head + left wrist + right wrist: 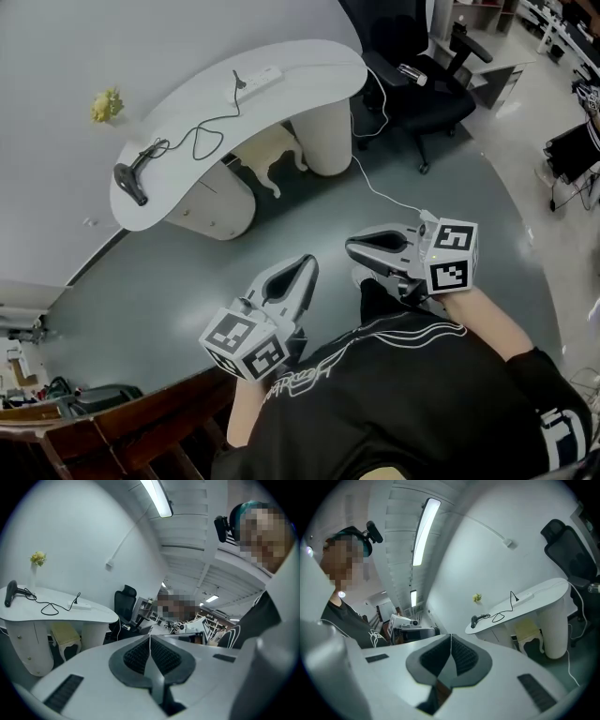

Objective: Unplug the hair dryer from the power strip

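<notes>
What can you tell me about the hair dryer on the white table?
The hair dryer is dark and looks like plastic. It lies at the left end of the curved white table, with nothing holding it. Its thin black cord loops across the tabletop to the white power strip, where it is plugged in.

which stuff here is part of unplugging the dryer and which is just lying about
For the job: hair dryer, its black cord, plug, power strip, white table, left tool and right tool, both shut, empty.

Lying about: yellow flowers, office chair, cream stool under the table.
</notes>
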A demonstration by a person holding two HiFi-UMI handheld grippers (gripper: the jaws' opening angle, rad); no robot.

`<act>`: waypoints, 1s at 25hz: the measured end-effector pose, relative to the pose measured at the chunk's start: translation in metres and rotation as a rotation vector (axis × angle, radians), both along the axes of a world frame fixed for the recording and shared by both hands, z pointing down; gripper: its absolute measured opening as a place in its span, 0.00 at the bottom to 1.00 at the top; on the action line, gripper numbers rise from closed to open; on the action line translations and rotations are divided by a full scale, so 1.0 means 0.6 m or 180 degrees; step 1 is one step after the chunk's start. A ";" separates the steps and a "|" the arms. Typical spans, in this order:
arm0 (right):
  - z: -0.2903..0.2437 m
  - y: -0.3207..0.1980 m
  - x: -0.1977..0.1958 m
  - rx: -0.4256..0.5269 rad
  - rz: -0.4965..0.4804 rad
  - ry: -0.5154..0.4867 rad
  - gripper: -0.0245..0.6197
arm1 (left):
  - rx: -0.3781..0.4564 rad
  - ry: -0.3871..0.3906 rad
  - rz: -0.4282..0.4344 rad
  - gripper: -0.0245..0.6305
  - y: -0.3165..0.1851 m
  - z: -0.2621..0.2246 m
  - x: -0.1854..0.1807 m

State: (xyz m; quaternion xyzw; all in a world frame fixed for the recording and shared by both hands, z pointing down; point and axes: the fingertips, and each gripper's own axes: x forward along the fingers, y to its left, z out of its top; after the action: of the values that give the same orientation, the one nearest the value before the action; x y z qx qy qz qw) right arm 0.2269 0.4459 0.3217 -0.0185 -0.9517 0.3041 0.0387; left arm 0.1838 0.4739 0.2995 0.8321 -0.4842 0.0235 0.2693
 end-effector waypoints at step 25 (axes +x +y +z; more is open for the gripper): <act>-0.004 -0.470 -0.144 0.0254 -0.0249 -0.0213 0.04 | 0.0097 -0.0093 -0.0437 0.05 -0.461 0.017 -0.173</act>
State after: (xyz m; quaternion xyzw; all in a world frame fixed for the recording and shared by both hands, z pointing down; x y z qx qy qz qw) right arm 0.1407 0.1641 0.3194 -0.0644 -0.9624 0.2633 0.0194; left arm 0.0800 0.1972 0.3094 0.8006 -0.5443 0.0097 0.2505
